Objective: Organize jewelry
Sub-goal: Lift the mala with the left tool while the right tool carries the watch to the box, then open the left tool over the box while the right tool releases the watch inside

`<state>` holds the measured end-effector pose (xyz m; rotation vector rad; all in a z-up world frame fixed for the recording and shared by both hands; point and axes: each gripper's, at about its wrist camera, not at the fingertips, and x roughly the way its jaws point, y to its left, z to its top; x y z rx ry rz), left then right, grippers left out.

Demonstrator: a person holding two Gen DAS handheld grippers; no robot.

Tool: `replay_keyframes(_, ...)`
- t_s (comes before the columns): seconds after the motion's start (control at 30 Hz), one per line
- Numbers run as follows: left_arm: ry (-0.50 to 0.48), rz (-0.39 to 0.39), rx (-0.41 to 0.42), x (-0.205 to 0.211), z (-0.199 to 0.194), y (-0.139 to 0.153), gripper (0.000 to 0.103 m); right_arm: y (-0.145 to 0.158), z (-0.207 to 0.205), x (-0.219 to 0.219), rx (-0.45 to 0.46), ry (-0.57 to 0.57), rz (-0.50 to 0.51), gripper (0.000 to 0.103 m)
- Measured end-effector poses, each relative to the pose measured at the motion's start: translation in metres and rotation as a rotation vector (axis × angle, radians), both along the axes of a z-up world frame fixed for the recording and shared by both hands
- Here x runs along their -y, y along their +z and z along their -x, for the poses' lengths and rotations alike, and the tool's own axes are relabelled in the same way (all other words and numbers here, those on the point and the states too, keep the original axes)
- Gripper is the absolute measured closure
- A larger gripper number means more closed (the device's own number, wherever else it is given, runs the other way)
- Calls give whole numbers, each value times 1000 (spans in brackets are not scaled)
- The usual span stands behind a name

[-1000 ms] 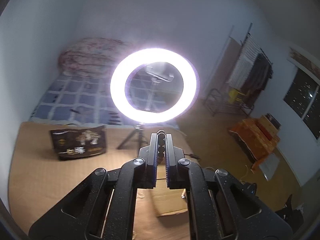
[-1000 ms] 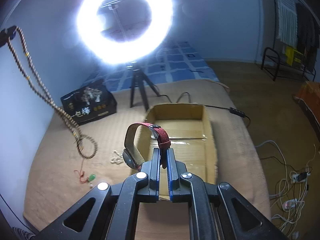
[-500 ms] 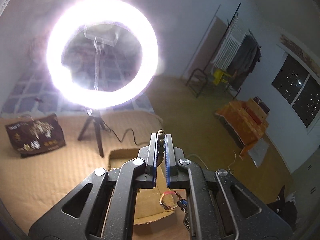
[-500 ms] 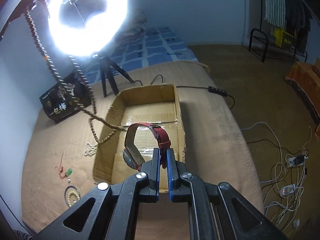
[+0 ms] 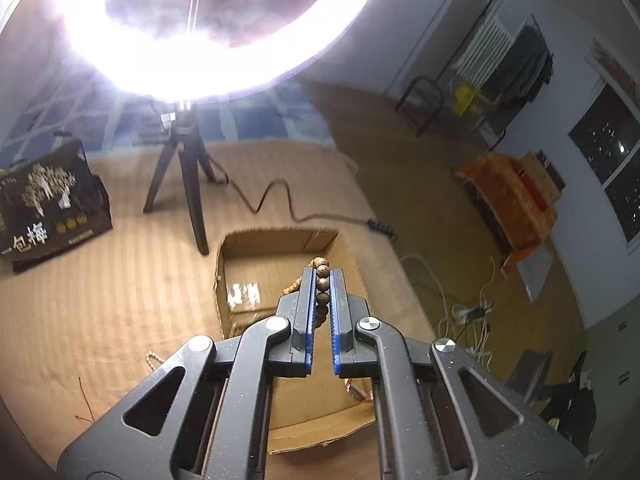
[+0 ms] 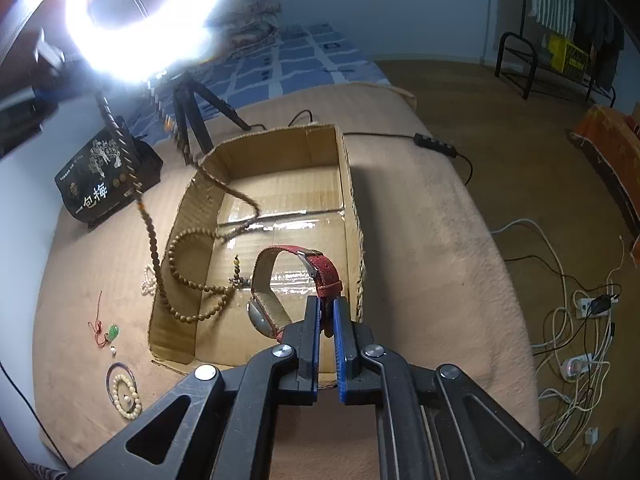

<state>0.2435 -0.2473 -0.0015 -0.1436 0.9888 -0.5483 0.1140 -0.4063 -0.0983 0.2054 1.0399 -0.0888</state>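
A lit ring light [image 5: 224,60] is carried on a black tripod [image 5: 188,184] that is set on the tan blanket [image 6: 420,240]. A black printed bag [image 6: 104,176] is stood left of the tripod. A black cable with an inline switch [image 6: 434,141] is trailed off the blanket's edge, and white cords and power strips [image 6: 576,336] are scattered on the floor. A clothes rack [image 5: 504,52] is seen by the far wall.

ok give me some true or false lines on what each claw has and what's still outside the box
1. The right claw grips a red watch by its strap. True.
2. The left claw is empty. False: it is shut on a string of brown beads.
3. The beads hang over the cardboard box wall. True.
4. The green pendant lies inside the box. False: it lies on the blanket beside the box.
5. The ring light is off. False: it glows brightly.
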Motion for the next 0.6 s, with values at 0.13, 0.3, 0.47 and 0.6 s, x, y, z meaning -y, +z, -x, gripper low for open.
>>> replay_keyframes(0.13, -21, -51, -1, 3, 1, -14, 99, -3, -2, -7, -6, 28, 3, 98)
replay_keyframes(0.3, -18, -92, 8, 0, 6, -19, 66, 3, -1, -16, 13, 46, 23, 65)
replay_keyframes(0.47, 1, -97, 20, -12, 8, -15, 66, 7, -1, -17, 28, 34, 32, 52)
replay_keyframes(0.6, 21, -103, 36, -30, 11, -12, 66, 13, 1, -18, 48, 35, 20, 51)
